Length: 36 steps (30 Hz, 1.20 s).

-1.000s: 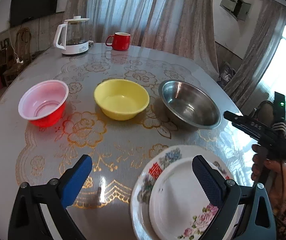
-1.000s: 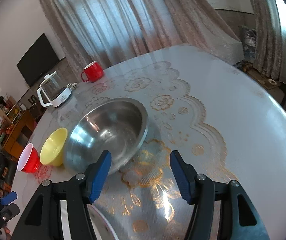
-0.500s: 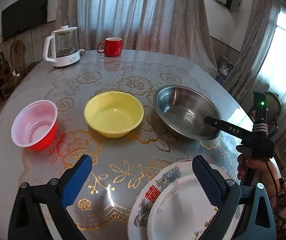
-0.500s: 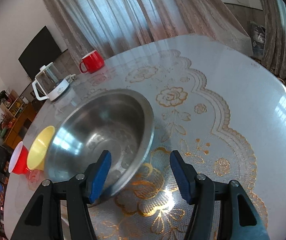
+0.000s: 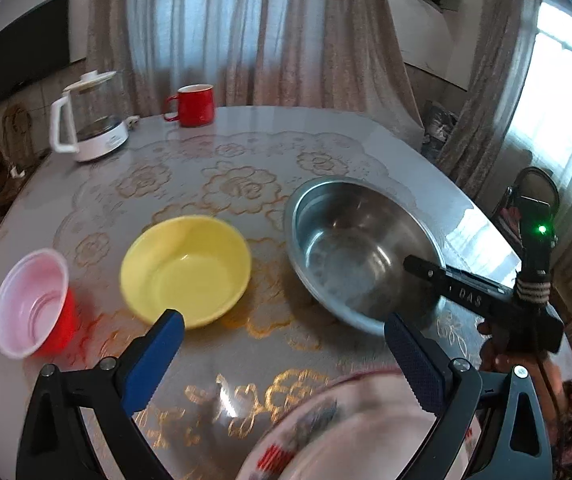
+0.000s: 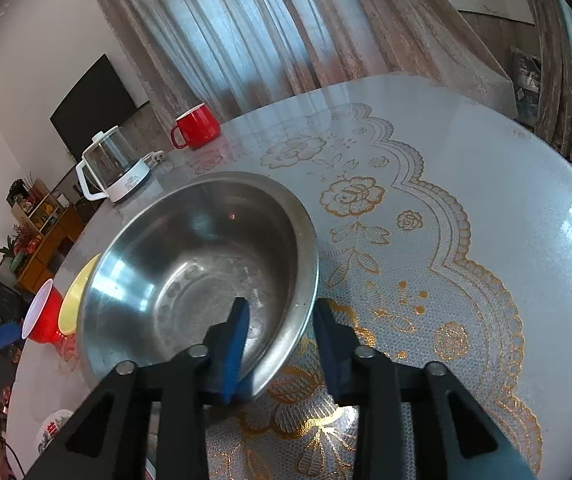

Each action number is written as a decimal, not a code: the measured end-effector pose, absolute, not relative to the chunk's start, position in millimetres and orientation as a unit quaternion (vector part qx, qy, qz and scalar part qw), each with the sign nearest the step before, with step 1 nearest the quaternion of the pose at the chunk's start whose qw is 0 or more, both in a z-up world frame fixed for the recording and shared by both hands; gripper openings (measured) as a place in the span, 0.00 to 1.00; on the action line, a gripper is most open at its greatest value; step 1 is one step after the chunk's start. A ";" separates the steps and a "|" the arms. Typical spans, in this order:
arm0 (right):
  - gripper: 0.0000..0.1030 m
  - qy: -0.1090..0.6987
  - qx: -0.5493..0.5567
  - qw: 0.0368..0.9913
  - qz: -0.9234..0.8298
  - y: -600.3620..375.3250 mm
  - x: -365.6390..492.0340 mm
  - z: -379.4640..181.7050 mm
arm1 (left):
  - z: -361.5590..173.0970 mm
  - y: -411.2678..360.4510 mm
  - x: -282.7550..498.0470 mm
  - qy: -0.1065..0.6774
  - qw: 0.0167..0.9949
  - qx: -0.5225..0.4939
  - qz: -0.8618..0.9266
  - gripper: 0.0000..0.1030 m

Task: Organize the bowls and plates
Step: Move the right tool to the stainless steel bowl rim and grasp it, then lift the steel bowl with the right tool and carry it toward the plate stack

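Steel bowl (image 6: pixel 189 264) sitting empty on tabletop (image 6: pixel 486 184), right claw (image 6: pixel 281 336) closing astride its rim, not yet pinching, left claw (image 5: pixel 281 356) hovering released over plates (image 5: pixel 350 436)

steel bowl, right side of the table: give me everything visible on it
The steel bowl is a wide, shallow, round basin of dull scuffed metal with a thin rolled rim, empty and upright on the patterned table cover. It sits beside the yellow bowl; whether they touch is unclear. The right gripper straddles its near rim, one jaw inside, one outside; the jaws have just been closing, with a gap still showing at the outer one.
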State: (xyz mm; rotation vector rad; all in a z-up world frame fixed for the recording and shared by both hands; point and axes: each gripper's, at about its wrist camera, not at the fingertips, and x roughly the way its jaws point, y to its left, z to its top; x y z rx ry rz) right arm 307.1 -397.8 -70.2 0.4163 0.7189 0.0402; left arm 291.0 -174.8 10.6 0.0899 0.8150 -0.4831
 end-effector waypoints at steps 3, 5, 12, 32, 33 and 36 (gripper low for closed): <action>0.28 0.355 0.202 0.913 0.015 -397.7 309.0 -71.1 | 9.8 -190.4 302.2 0.394 0.886 0.053 -0.238 0.98; 0.27 0.364 0.211 0.907 0.010 -400.5 311.2 -74.6 | 9.2 -201.0 308.5 0.388 0.887 0.068 -0.239 0.97; 0.20 0.367 0.248 0.896 0.011 -411.3 310.4 -82.0 | 4.0 -220.7 328.0 0.381 0.888 0.074 -0.247 0.91; 0.18 0.380 0.201 0.903 -0.009 -398.8 312.2 -78.8 | -19.4 -232.6 346.7 0.439 0.862 0.068 -0.245 0.29; 0.18 0.380 0.201 0.903 -0.010 -399.0 311.7 -78.8 | -20.3 -232.5 346.2 0.440 0.861 0.070 -0.246 0.29; 0.15 0.381 0.199 0.903 -0.015 -397.3 312.9 -78.3 | -21.5 -232.7 344.0 0.442 0.858 0.063 -0.256 0.27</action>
